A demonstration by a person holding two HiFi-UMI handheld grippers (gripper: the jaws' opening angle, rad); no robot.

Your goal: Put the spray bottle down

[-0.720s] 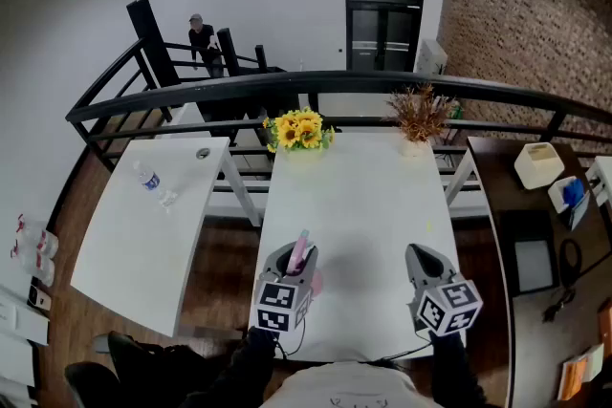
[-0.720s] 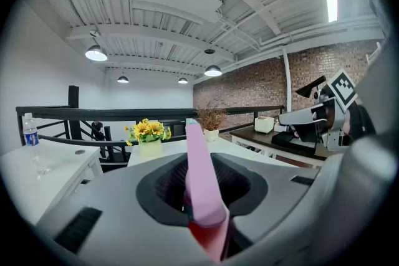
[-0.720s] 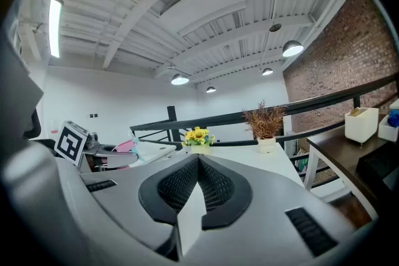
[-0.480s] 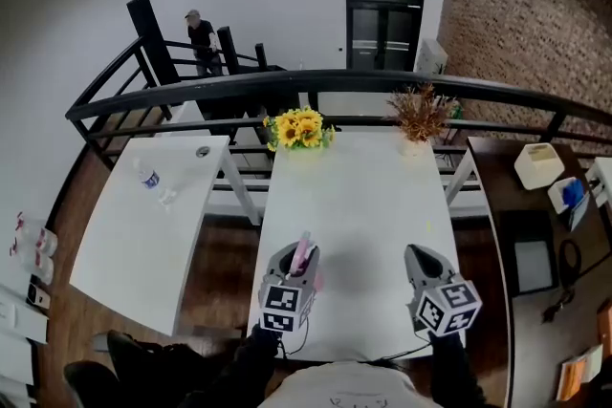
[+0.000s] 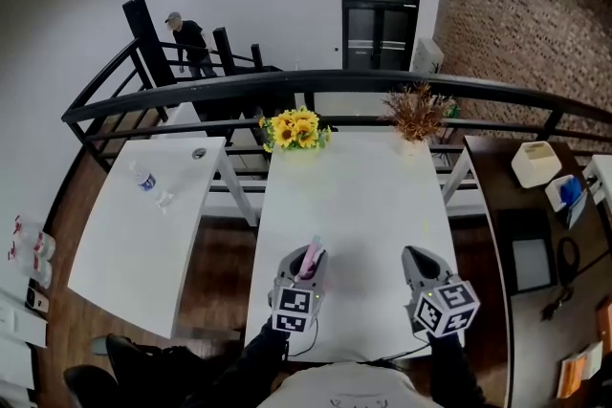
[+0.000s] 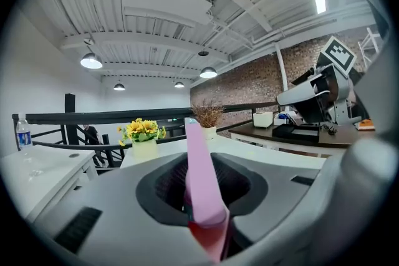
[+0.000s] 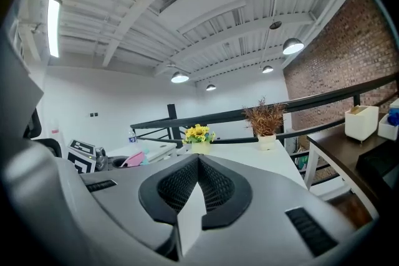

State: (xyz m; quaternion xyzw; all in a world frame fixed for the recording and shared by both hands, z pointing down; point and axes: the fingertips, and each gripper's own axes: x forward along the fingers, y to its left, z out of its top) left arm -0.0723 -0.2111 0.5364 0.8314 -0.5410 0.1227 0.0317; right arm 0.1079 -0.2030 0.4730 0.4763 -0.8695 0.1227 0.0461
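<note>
My left gripper hangs low over the near end of the white table. It is shut on a pink spray bottle, of which only a narrow pink part with red below shows between the grey jaws. The bottle's body is hidden. My right gripper is level with it to the right, its jaws a narrow gap apart with nothing between them. In the right gripper view, the left gripper's marker cube and the pink bottle show at the left.
A vase of sunflowers and a pot of dried plants stand at the table's far end, before a black railing. A second white table at the left bears a water bottle. A dark desk with a white box lies to the right.
My left gripper, with the pink bottle in it, has edged a little to the right. The right gripper has kept still. A person beyond the railing has walked left.
</note>
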